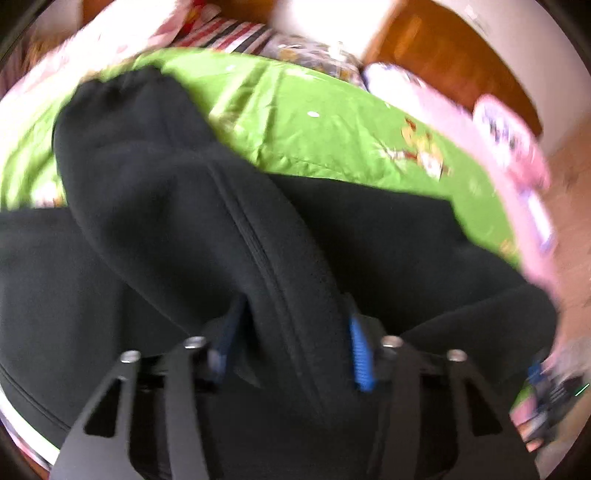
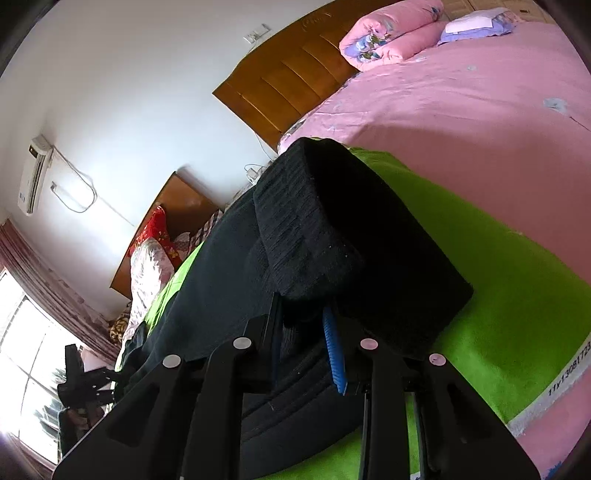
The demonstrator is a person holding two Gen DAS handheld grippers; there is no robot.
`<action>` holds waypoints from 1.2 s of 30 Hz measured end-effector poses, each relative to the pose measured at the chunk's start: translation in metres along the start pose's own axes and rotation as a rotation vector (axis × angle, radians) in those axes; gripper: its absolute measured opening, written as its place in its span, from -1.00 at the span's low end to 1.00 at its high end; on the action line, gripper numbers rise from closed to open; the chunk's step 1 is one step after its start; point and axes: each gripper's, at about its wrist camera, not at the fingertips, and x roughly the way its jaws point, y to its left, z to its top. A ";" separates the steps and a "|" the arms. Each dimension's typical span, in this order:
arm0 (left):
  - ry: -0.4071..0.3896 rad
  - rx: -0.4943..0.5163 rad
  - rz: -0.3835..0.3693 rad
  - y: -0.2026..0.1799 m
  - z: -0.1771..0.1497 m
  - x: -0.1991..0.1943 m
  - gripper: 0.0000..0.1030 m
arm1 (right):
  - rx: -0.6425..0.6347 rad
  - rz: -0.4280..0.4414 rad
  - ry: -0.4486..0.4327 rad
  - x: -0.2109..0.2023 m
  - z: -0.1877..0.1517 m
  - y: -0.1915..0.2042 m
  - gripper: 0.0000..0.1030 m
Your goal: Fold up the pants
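The black pants (image 1: 177, 192) lie on a green cloth (image 1: 332, 122) on the bed. In the left wrist view my left gripper (image 1: 295, 343) is shut on a raised fold of the pants with a seam running through it; its blue pads (image 1: 360, 354) press the cloth from both sides. In the right wrist view my right gripper (image 2: 306, 350) is shut on the ribbed waistband (image 2: 306, 236) of the pants (image 2: 221, 280), which rises over the fingers. The other gripper (image 2: 86, 384) shows at the far left of that view.
The green cloth (image 2: 517, 295) lies on a pink bedsheet (image 2: 461, 110). A pink quilt (image 2: 388, 33) and a wooden headboard (image 2: 288, 81) are at the far end. A second bed with pillows (image 2: 155, 258) stands beyond. The left view is blurred.
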 end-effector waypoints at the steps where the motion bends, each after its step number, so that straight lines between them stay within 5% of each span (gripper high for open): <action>1: -0.019 0.064 0.049 -0.005 -0.001 -0.003 -0.55 | -0.013 0.008 -0.007 -0.003 0.003 0.003 -0.48; 3: -0.062 0.118 0.062 -0.006 -0.002 -0.015 -0.68 | -0.037 0.030 -0.025 -0.009 0.010 0.013 -0.51; 6: -0.268 0.097 -0.027 0.010 -0.003 -0.069 -0.71 | -0.051 0.073 -0.072 -0.020 0.027 0.026 -0.55; 8: -0.449 0.052 -0.187 0.027 -0.022 -0.114 -0.71 | -0.045 0.097 -0.116 -0.032 0.035 0.030 -0.56; 11: -0.552 0.012 -0.342 0.046 -0.073 -0.137 -0.68 | 0.002 0.111 -0.148 -0.048 0.034 0.019 -0.56; 13: -0.535 -0.007 -0.377 0.054 -0.115 -0.121 -0.59 | 0.028 0.089 -0.133 -0.052 0.025 0.006 -0.56; 17: -0.285 -0.041 -0.322 0.065 -0.154 -0.049 -0.41 | 0.048 -0.002 -0.023 -0.039 0.001 -0.022 -0.53; 18: -0.319 -0.048 -0.354 0.070 -0.157 -0.050 -0.31 | 0.061 -0.016 -0.005 -0.038 -0.003 -0.027 -0.53; 20: -0.314 -0.068 -0.385 0.072 -0.149 -0.054 0.39 | 0.061 -0.001 0.026 -0.037 -0.008 -0.030 -0.53; 22: -0.333 -0.106 -0.387 0.076 -0.140 -0.060 0.70 | 0.021 -0.011 0.028 -0.038 -0.011 -0.024 -0.52; 24: -0.340 -0.115 -0.401 0.076 -0.136 -0.064 0.70 | 0.002 0.001 0.051 -0.035 -0.013 -0.019 -0.34; 26: -0.320 -0.123 -0.397 0.075 -0.131 -0.059 0.70 | -0.006 0.058 0.065 -0.033 -0.016 -0.015 0.31; 27: -0.311 -0.121 -0.394 0.072 -0.133 -0.058 0.70 | -0.021 0.080 0.068 -0.032 -0.019 -0.011 0.41; 33: -0.288 -0.107 -0.340 0.064 -0.136 -0.049 0.52 | -0.053 0.019 0.052 -0.032 -0.026 -0.010 0.15; 35: -0.271 -0.099 -0.318 0.059 -0.131 -0.044 -0.19 | -0.038 0.019 0.051 -0.031 -0.025 -0.013 -0.07; 36: -0.258 -0.088 -0.303 0.056 -0.131 -0.041 -0.39 | -0.044 0.005 0.051 -0.030 -0.025 -0.013 -0.18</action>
